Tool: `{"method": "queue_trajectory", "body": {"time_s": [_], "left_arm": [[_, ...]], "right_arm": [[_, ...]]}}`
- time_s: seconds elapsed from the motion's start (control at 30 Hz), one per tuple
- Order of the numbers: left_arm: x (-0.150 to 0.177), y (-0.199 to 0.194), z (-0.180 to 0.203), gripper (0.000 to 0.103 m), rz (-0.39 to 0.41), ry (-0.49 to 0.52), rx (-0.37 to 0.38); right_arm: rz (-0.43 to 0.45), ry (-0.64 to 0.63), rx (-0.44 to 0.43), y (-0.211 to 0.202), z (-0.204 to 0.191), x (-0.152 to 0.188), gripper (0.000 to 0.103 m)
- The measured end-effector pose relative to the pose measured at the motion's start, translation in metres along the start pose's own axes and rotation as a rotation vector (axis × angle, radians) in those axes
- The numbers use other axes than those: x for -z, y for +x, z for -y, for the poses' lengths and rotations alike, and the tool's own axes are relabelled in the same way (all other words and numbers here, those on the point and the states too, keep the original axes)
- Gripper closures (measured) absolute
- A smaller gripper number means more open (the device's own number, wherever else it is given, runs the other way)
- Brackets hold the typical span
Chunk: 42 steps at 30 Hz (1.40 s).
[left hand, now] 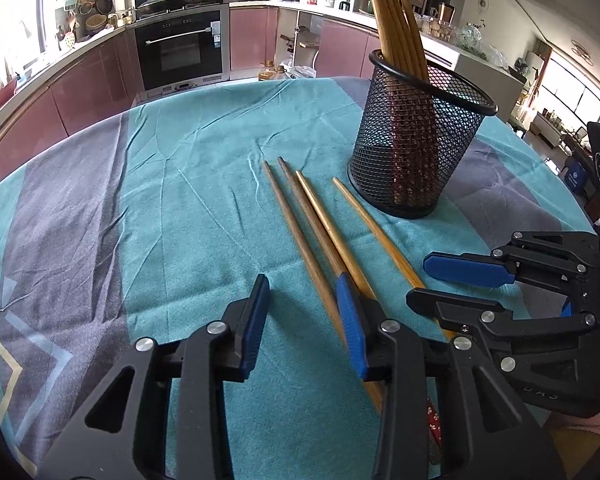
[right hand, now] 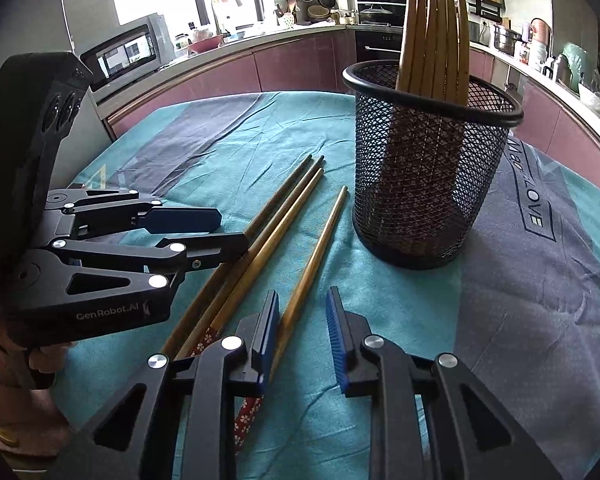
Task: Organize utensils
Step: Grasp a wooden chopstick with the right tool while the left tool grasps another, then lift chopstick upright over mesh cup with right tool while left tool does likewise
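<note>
Several wooden chopsticks (left hand: 316,236) lie side by side on the teal cloth, also in the right wrist view (right hand: 276,236). A black mesh cup (left hand: 416,136) holds several more upright; it also shows in the right wrist view (right hand: 424,160). My left gripper (left hand: 302,320) is open and empty, low over the cloth, its right finger over the lying chopsticks. My right gripper (right hand: 302,332) is open and empty, its left finger over the rightmost chopstick. Each gripper shows in the other's view: the right (left hand: 444,280), the left (right hand: 228,228).
The round table is covered by a teal and grey cloth (left hand: 188,184). Kitchen counters, an oven (left hand: 180,48) and pink cabinets ring the background. The cup stands at the table's far right part.
</note>
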<state>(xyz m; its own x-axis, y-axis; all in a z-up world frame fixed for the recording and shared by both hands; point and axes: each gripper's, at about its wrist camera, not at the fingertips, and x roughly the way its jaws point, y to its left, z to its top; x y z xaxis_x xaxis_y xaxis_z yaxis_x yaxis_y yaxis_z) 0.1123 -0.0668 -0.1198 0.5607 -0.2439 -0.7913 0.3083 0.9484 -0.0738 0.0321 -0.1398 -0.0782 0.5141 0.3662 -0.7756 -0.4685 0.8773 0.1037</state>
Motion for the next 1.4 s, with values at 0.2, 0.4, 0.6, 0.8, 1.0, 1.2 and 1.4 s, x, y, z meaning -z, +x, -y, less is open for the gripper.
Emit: {"method": "queue_trajectory", "body": {"time_s": [0.2,0.4,0.6,0.8,1.0,1.2,1.4], "left_arm": [[-0.004,0.006,0.002,0.075,-0.002,0.014,-0.029],[-0.005,0.005,-0.006,0.090,-0.001,-0.027,-0.014],[-0.004,0.000,-0.011,0.095,0.008,-0.076,-0.013],[0.004,-0.018,-0.011,0.095,0.030,-0.069,0.035],[0.012,-0.018,-0.004,0.095,-0.005,-0.044,0.080],[0.014,-0.011,0.001,0.094,-0.039,-0.023,0.099],[0.005,-0.002,-0.001,0.091,-0.048,-0.018,0.111]], "right_arm": [[-0.006,0.014,-0.009,0.005,0.002,-0.005,0.082],[-0.003,0.057,-0.027,0.003,0.010,-0.005,0.091],[0.013,0.124,-0.060,-0.001,0.019,-0.002,0.097],[0.054,0.114,-0.114,-0.015,0.019,-0.004,0.097],[0.023,0.081,-0.152,-0.010,0.012,-0.004,0.097],[-0.004,0.058,-0.126,-0.001,0.010,-0.007,0.096],[-0.018,0.054,-0.124,0.005,0.011,-0.008,0.095]]}}
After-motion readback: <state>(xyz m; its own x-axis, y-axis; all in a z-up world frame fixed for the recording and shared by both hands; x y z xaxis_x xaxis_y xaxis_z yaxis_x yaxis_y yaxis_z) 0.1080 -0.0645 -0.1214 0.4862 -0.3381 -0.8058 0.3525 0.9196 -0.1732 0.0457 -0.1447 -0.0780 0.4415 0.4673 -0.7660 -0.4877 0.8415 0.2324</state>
